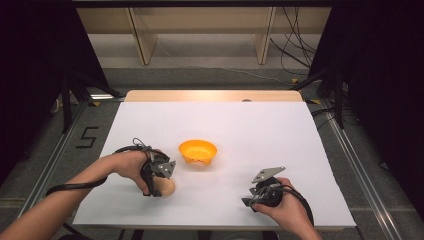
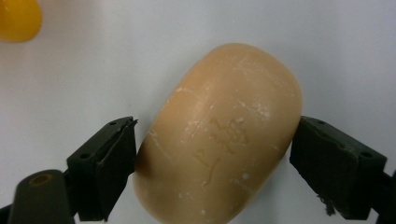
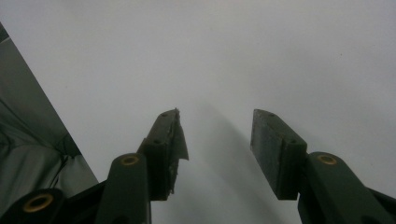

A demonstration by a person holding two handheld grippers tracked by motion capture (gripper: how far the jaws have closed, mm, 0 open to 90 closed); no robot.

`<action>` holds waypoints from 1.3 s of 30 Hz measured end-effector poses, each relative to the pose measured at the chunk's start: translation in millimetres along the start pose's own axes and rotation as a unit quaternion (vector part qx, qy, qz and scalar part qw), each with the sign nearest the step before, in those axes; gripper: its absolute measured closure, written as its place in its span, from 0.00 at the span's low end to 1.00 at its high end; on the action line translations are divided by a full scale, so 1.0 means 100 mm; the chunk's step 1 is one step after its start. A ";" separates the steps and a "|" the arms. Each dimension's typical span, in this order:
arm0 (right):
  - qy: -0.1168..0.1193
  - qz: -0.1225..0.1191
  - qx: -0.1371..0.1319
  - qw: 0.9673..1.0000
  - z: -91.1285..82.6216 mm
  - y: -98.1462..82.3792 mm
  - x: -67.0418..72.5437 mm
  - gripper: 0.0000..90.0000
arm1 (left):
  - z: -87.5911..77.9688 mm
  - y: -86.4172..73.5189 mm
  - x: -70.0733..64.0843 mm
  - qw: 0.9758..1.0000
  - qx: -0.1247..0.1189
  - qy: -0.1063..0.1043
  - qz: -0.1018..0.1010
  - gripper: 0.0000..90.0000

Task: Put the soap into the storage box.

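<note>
Although the left tool stands with its jaws on either side of the bar of soap, the left gripper view leaves it unclear whether the pads are pressing: the right-hand pad meets the bar's edge, while the left-hand pad sits at or just off its flank, so I cannot tell whether the tool has closed on it. The soap is a tan, rounded bar with an embossed mark on its top face, lying flat on the white bench; in the high view it shows under the left tool, near the person's edge and just short of an orange bowl. It looks stiff and moderately heavy for its size, and its smooth, curved flanks will probably be slippery, liable to squirt out if squeezed near the rounded ends. The safest hold is likely across the middle of the bar's width, pads square to the sides. The right tool rests over bare bench with its jaws apart and nothing between them; in the high view the right tool sits well apart from soap and bowl.
</note>
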State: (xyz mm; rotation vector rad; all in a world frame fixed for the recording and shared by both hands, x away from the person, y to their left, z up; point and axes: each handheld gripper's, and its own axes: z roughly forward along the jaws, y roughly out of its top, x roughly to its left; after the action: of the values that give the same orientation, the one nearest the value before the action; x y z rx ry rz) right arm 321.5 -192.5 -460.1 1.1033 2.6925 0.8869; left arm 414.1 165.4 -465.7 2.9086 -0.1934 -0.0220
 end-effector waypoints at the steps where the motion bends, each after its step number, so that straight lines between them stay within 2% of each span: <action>1: 0.000 0.000 0.000 1.000 0.00 0.00 0.00 0.59 | 0.00 0.00 0.00 1.000 0.000 0.000 0.000 0.16; 2: 0.000 0.000 0.000 1.000 0.00 0.00 0.00 0.59 | 0.02 0.00 0.01 1.000 0.003 -0.004 -0.007 0.16; 5: 0.001 0.002 0.000 1.000 0.00 0.00 0.01 0.59 | 0.03 0.00 0.02 1.000 0.005 -0.007 -0.007 0.16; 6: 0.000 0.017 0.007 1.000 -0.01 0.00 0.02 0.59 | 0.05 0.00 0.03 1.000 0.009 -0.010 -0.008 0.17; 7: 0.000 0.017 0.007 1.000 -0.01 0.00 0.02 0.59 | 0.05 0.00 0.03 1.000 0.009 -0.010 -0.008 0.17; 8: 0.003 0.004 0.002 1.000 0.00 -0.01 0.01 0.59 | 0.05 0.01 0.03 1.000 0.010 -0.011 -0.009 0.17; 10: 0.002 0.006 -0.005 1.000 0.02 -0.01 0.02 0.59 | 0.04 0.01 0.04 1.000 0.011 -0.012 -0.010 0.18; 13: 0.003 0.004 0.002 1.000 0.01 -0.01 0.01 0.59 | 0.04 0.02 0.04 1.000 0.015 -0.011 -0.007 0.19; 14: 0.003 0.002 0.002 1.000 0.01 -0.01 0.01 0.59 | 0.05 0.02 0.02 1.000 0.006 -0.013 -0.022 0.19; 15: 0.004 0.001 0.002 1.000 0.01 0.00 0.01 0.59 | 0.04 0.03 0.03 1.000 0.019 -0.011 -0.015 0.20; 17: 0.005 0.005 0.004 1.000 0.01 0.00 0.02 0.59 | 0.04 0.04 0.03 1.000 0.021 -0.011 -0.016 0.21; 18: 0.005 0.005 0.004 1.000 0.01 0.00 0.02 0.59 | 0.03 0.04 0.03 0.999 0.024 -0.011 -0.020 0.21; 19: 0.005 0.006 0.005 1.000 0.01 0.00 0.02 0.59 | 0.04 0.05 0.00 0.999 0.020 -0.013 -0.042 0.21; 20: 0.004 0.004 0.004 1.000 0.01 -0.01 0.02 0.59 | 0.02 0.05 0.02 0.999 0.040 -0.012 -0.030 0.22; 22: 0.005 0.012 0.006 1.000 0.01 0.00 0.03 0.59 | 0.02 0.06 0.01 0.998 0.046 -0.014 -0.041 0.23; 23: 0.004 0.001 0.003 1.000 0.01 -0.01 0.01 0.59 | 0.02 0.06 0.01 0.998 0.052 -0.014 -0.041 0.23; 24: 0.000 0.013 0.006 1.000 0.01 0.00 0.03 0.59 | 0.02 0.06 0.01 0.998 0.052 -0.014 -0.044 0.24; 27: 0.004 0.015 0.007 1.000 0.01 0.00 0.03 0.59 | 0.02 0.05 0.01 0.998 0.047 -0.015 -0.045 0.24; 31: 0.007 0.012 0.009 1.000 0.01 0.00 0.03 0.59 | 0.02 0.03 0.02 0.998 0.040 -0.020 -0.050 0.22; 35: 0.007 0.009 0.009 1.000 0.02 0.00 0.03 0.59 | 0.02 0.03 0.01 0.998 0.041 -0.016 -0.043 0.24; 36: 0.006 0.003 0.000 1.000 0.04 -0.01 0.02 0.59 | 0.02 0.03 0.00 0.998 0.041 -0.015 -0.046 0.24; 37: 0.007 0.001 0.008 1.000 0.03 -0.01 0.02 0.59 | 0.02 0.05 0.00 0.997 0.052 -0.012 -0.054 0.26; 38: 0.007 0.001 0.008 1.000 0.03 -0.01 0.02 0.59 | 0.02 0.05 0.00 0.997 0.052 -0.012 -0.054 0.26; 39: 0.008 -0.001 0.006 1.000 0.03 -0.01 0.02 0.59 | 0.01 0.06 0.01 0.996 0.062 -0.013 -0.056 0.27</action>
State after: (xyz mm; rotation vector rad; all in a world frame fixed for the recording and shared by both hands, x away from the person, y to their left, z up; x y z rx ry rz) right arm 320.5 -189.7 -463.0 1.1020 2.7143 0.8828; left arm 414.1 159.3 -465.6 3.0414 -0.0375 -0.0681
